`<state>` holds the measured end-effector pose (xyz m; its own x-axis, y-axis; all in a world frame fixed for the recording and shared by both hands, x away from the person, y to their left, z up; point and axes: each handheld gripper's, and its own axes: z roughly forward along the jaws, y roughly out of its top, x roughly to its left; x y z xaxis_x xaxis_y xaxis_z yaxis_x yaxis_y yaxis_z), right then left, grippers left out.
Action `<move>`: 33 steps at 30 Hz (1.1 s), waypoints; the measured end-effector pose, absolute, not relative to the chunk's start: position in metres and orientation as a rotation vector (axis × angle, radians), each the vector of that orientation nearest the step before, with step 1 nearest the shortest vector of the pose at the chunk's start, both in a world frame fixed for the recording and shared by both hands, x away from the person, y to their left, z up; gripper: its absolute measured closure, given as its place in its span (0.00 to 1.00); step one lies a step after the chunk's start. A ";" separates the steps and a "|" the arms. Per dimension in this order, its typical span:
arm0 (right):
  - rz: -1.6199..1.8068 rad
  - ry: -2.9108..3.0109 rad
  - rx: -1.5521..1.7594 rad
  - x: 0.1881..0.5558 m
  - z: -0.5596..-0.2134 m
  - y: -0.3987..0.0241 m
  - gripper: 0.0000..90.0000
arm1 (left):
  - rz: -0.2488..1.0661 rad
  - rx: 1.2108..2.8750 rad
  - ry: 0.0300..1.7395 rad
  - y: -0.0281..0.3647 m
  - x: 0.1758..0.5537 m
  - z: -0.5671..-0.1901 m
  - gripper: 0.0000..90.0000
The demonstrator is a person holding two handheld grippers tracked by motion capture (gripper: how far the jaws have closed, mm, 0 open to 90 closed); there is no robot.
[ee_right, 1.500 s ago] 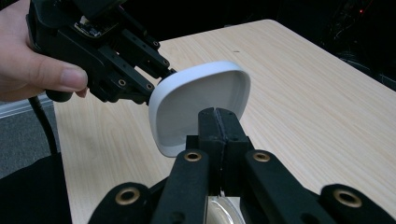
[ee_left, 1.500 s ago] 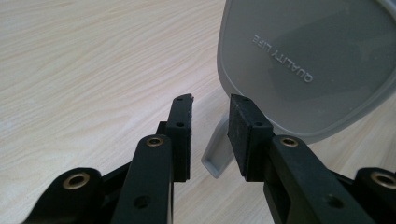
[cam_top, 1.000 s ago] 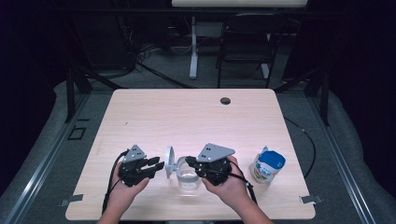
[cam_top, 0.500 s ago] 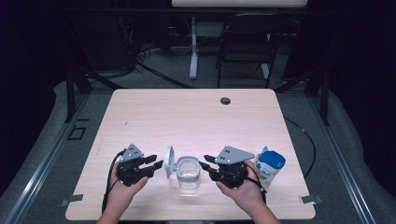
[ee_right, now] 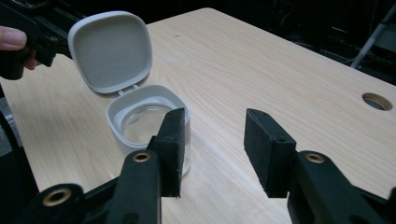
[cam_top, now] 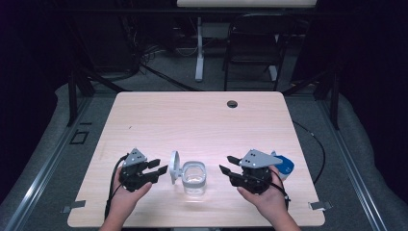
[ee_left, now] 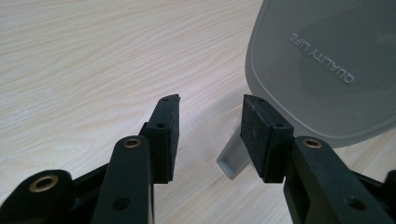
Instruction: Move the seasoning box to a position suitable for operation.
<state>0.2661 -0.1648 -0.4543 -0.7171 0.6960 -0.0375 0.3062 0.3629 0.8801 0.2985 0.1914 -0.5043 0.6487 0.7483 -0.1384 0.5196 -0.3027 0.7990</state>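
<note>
Clear jar (cam_top: 194, 179) with its grey lid (cam_top: 173, 167) flipped up, low centre of the high view

My left claw (cam_top: 161, 168) sat just left of the lid, jaws wide and just opening further, gripping nothing; my right claw (cam_top: 228, 165) stood apart at the jar's right, jaws also just opening, empty, on the wooden table (cam_top: 202, 120)

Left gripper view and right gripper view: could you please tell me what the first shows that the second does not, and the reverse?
Left gripper view: the lid's outer face with raised QUALITY LIFE lettering, and a grey tab below it. Right gripper view: the lid's inner face, the open jar and the table's hole. Both: the raised lid and the wooden table.
</note>
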 end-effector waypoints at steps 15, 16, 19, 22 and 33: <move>1.270 2.157 0.950 0.265 -0.440 -0.200 0.54 | 0.328 1.979 0.992 0.192 0.299 -0.504 0.64; 1.273 2.147 0.962 0.266 -0.439 -0.202 0.54 | 0.328 1.979 0.992 0.192 0.299 -0.504 0.64; 1.257 2.143 0.972 0.267 -0.435 -0.208 0.53 | 0.327 1.984 0.993 0.192 0.299 -0.504 0.64; 1.230 2.127 0.981 0.269 -0.430 -0.217 0.52 | 0.329 1.981 0.993 0.192 0.299 -0.504 0.64; 1.210 2.089 0.979 0.271 -0.425 -0.229 0.50 | 0.327 1.975 0.999 0.193 0.299 -0.504 0.64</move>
